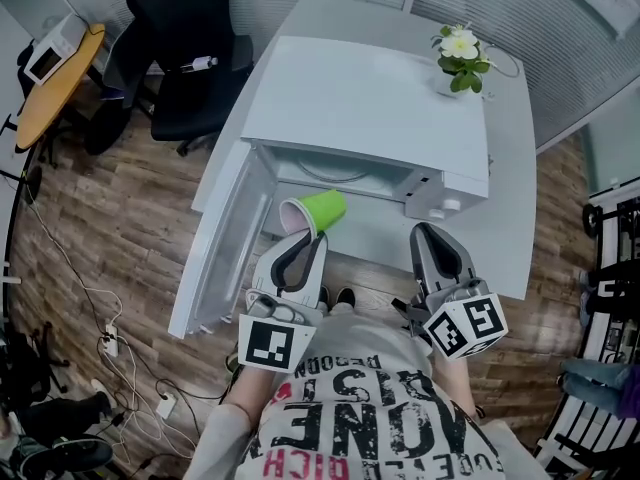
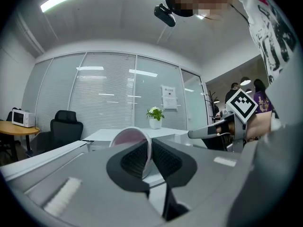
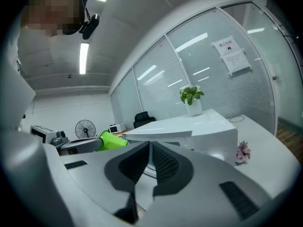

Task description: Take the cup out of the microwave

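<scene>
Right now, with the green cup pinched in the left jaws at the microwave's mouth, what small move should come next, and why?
Probably draw the left gripper straight back toward the person. It grips the green cup by the rim, tipped on its side, close to the microwave and its open door; backing off should clear both before righting it.

Black block lettering on the person's shirt [image 1: 370, 418], only partly legible, "ONE" and "RICH" among it, paper notice [image 2: 169, 97] on the glass wall [image 2: 109, 98], print too small to read
</scene>
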Motion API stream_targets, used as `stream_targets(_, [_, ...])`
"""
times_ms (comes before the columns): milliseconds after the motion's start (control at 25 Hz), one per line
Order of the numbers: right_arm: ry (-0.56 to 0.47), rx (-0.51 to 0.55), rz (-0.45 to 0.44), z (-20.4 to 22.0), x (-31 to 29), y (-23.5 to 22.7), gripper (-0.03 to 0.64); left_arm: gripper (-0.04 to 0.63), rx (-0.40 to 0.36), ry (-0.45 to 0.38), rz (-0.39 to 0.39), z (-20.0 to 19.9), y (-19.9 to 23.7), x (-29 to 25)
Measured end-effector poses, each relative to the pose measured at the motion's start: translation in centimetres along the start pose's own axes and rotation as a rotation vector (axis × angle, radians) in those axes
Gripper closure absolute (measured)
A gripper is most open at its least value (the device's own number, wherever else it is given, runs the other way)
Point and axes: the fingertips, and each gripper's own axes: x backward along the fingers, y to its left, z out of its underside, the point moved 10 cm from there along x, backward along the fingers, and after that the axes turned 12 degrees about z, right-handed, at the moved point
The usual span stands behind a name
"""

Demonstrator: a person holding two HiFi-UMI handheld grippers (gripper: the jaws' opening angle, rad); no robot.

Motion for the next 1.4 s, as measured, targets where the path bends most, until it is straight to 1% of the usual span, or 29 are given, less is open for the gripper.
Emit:
stream_targets(240, [0.010,-0.014,0.003,0.1,-0.3,-0.4,0.589,0.555,0.001,0.011,-0.019,0.0,0.3,-0.2])
stream_targets(600, [-0.004,-0.009,0.002,-0.6,-1.7,-1.1,0.589,0.555,0.011,0.025,-0.019,0.2,0.5,-1.0])
stream_targets(960, [-0.006,-0.022,-0.003,-0.5,-3.0,-1.1,0.589,0.555,0.017,0.026,-0.037,0.2,1.7,-1.5])
stream_targets(1400, [-0.014,-0.034,-0.005,-0.2,-3.9,-0.6,0.589,0.555,0.014,0.041,-0.039,0.5,2.8,-1.3])
